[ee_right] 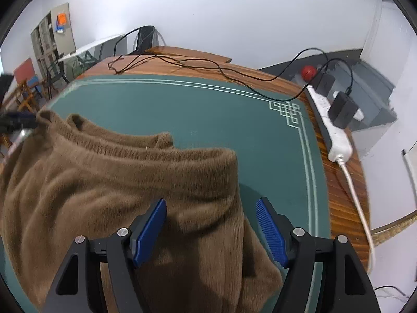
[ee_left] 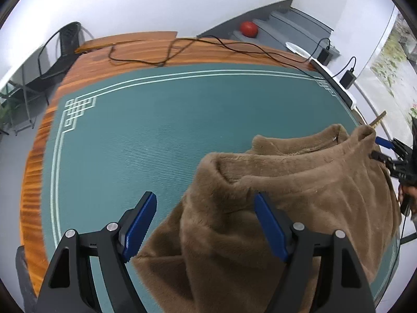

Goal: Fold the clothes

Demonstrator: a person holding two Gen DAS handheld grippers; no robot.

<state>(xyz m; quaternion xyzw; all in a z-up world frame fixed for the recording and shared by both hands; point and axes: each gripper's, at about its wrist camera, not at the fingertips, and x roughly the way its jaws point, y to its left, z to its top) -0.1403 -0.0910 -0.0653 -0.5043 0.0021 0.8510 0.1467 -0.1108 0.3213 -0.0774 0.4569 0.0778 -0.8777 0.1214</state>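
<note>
Open left tool (ee_left: 204, 223) over brown garment (ee_left: 299, 182)

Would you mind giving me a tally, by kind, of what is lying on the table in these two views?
Brown fleece garment: 1
Green mat: 1
White power strip: 1
Black plug-in adapters: 2
Total: 5

I see plain white walls (ee_right: 234, 13) around a wooden desk (ee_left: 156, 49) under a green mat (ee_left: 156, 120). Grey stairs (ee_left: 286, 26) rise beyond the desk's far right corner, a red ball (ee_left: 249, 28) on one step. Chairs (ee_right: 28, 83) stand past its left edge.
</note>
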